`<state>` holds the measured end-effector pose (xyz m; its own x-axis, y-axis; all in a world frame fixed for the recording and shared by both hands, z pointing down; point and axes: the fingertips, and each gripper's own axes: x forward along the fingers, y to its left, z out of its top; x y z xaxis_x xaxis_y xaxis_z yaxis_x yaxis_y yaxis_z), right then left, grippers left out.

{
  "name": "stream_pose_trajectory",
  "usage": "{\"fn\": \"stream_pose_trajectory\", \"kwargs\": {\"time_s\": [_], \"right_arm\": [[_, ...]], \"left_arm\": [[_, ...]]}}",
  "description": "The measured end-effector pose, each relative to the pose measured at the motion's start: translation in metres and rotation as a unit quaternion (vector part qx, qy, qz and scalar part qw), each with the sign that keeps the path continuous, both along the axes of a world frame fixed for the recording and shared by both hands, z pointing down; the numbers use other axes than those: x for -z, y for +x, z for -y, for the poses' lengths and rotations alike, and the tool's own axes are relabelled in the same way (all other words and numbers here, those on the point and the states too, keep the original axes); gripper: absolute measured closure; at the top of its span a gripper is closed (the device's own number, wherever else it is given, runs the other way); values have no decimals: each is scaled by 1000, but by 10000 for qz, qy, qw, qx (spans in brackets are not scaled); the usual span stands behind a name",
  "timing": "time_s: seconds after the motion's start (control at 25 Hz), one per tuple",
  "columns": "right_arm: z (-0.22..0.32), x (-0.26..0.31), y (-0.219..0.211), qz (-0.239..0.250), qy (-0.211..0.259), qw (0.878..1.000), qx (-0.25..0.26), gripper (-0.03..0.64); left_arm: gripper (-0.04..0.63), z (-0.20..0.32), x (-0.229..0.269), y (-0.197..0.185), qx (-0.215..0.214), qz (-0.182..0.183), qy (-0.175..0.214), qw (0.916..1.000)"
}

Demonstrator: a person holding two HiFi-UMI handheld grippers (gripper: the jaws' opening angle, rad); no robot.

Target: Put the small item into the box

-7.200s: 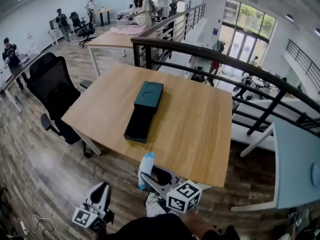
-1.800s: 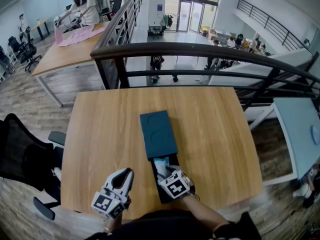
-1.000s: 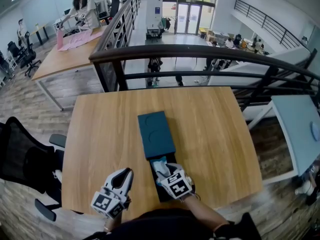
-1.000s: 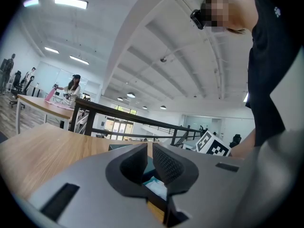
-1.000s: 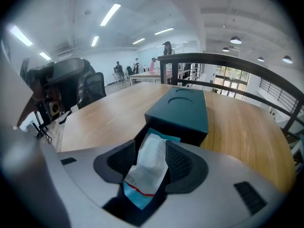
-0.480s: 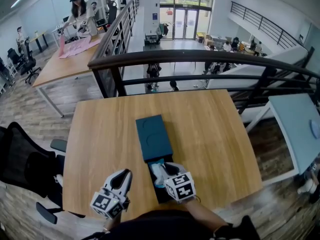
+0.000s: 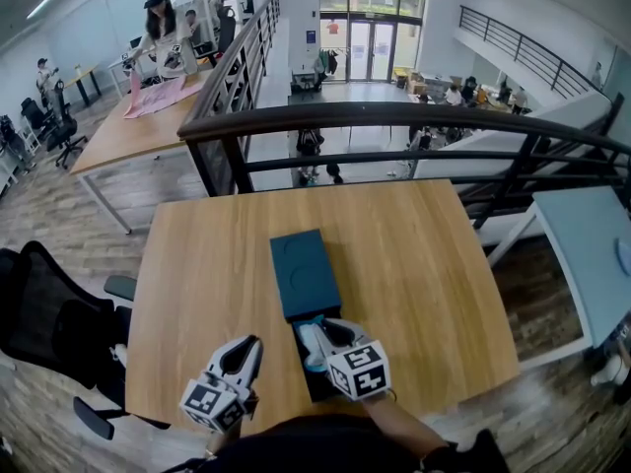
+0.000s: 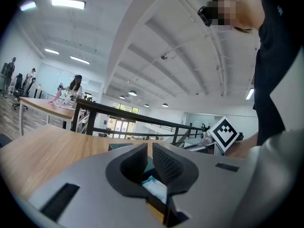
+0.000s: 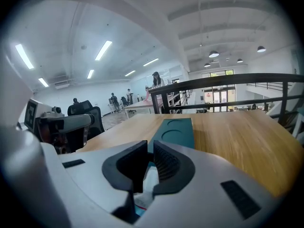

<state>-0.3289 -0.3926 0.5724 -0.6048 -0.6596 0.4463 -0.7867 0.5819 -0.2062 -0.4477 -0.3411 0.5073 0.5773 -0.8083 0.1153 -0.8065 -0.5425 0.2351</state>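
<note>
A black box base (image 7: 308, 386) lies near the table's front edge, and its teal lid (image 7: 304, 274) lies just beyond it. The small item, a white and light-blue packet (image 7: 313, 349), rests inside the base. My right gripper (image 7: 321, 331) hovers over the base with its jaws shut and nothing between them. In the right gripper view the packet (image 9: 147, 186) shows below the right gripper (image 9: 150, 164), with the lid (image 9: 176, 131) ahead. My left gripper (image 7: 246, 348) is shut and empty, left of the box. In the left gripper view the left gripper (image 8: 149, 161) points at the packet (image 8: 155, 190).
The wooden table (image 7: 424, 264) ends at a black railing (image 7: 394, 116) at its far side. A black office chair (image 7: 44, 323) stands at the left. People work at a table (image 7: 128, 126) far behind. A pale blue tabletop (image 7: 592, 254) is at the right.
My right gripper has let go of the packet, shut its jaws and drawn back slightly toward me. The packet stays in the box base. My left gripper has hardly moved.
</note>
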Motion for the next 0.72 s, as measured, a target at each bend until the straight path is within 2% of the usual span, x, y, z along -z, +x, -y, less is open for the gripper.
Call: {"fn": "stream_pose_trajectory", "kwargs": {"time_s": [0.72], "right_arm": [[-4,10,-5,87,12,9999,127,574]], "left_arm": [[572,2,-7,-1,41,10,-180,9998]]}}
